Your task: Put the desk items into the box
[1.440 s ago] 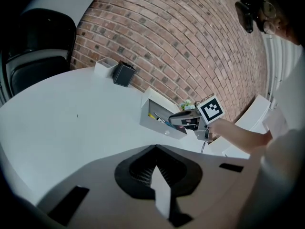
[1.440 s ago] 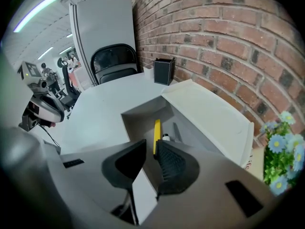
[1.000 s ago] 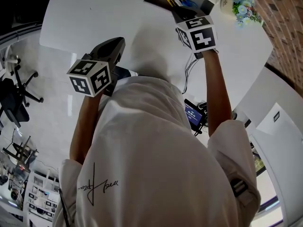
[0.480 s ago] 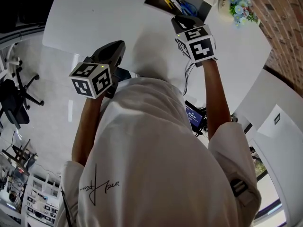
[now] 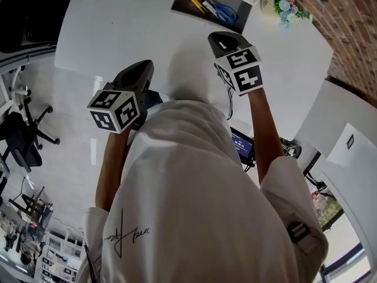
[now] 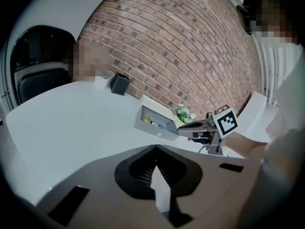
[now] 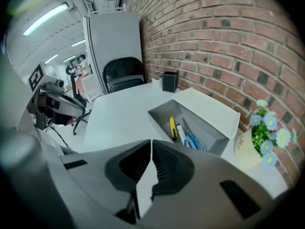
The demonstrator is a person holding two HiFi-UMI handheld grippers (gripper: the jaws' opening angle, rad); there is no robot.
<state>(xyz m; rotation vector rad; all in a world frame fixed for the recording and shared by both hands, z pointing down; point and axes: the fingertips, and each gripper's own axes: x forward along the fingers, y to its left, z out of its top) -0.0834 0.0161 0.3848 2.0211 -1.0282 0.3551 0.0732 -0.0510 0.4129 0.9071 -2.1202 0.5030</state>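
Across the white bench you have little left to clear: only a flower pot and a black cup stand outside the box, and both look like fixtures. Your right tool, whose jaws have just been closing on nothing, and your left tool, clenched empty, hover short of it. Inside lie scissors, a marker and a yellow cutter.

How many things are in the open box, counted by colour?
Inside the box:
Yellow: 1, the yellow tool
White: 1, the white pen
Blue: 1, the blue scissors
Total: 3
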